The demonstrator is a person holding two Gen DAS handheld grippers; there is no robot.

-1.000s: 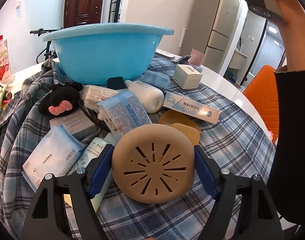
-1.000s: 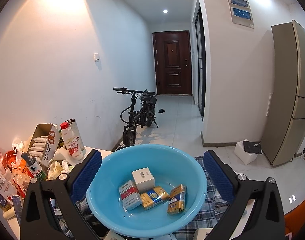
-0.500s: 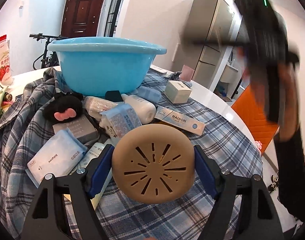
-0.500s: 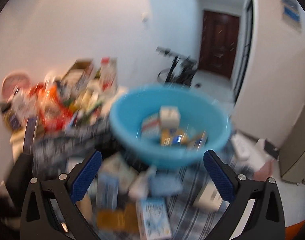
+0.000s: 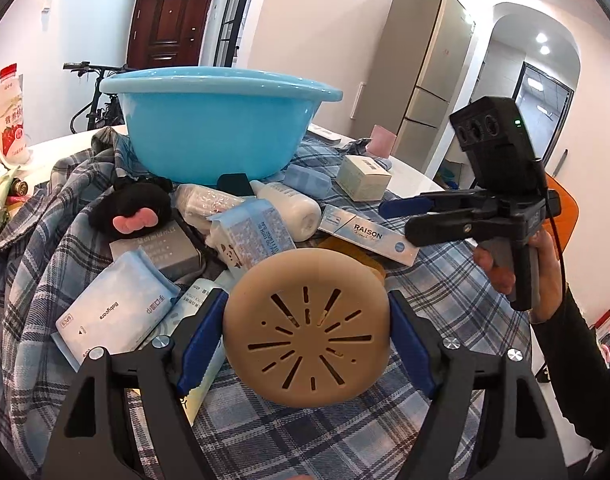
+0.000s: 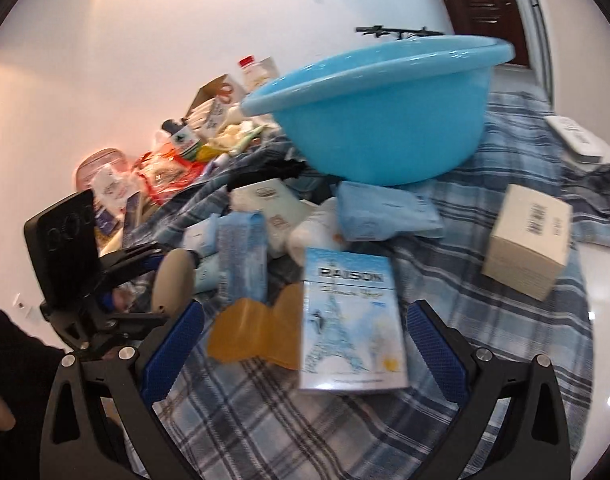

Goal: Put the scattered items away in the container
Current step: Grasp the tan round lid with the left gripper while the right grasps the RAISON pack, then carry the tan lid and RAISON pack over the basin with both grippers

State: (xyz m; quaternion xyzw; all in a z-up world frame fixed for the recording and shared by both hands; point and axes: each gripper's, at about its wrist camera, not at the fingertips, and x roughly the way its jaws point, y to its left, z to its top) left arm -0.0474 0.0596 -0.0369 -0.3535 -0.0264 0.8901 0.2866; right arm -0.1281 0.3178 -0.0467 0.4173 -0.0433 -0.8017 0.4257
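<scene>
Right tool [image 6: 303,344] has swung down from over the big light-blue plastic basin [image 5: 217,128] to the blue-and-white RAISON carton [image 6: 351,320] on the plaid-covered worktop [image 5: 445,292]. Left tool [image 5: 307,336] is clamped on the round tan slotted disc [image 5: 305,332]. Right's spread wide, empty; I'd center it, then squeeze the carton's long sides.

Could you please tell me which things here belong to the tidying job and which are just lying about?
Job: blue basin, tan vented disc in left gripper, RAISON box, right gripper.
Lying about: bicycle, drink bottle, fridge.
</scene>
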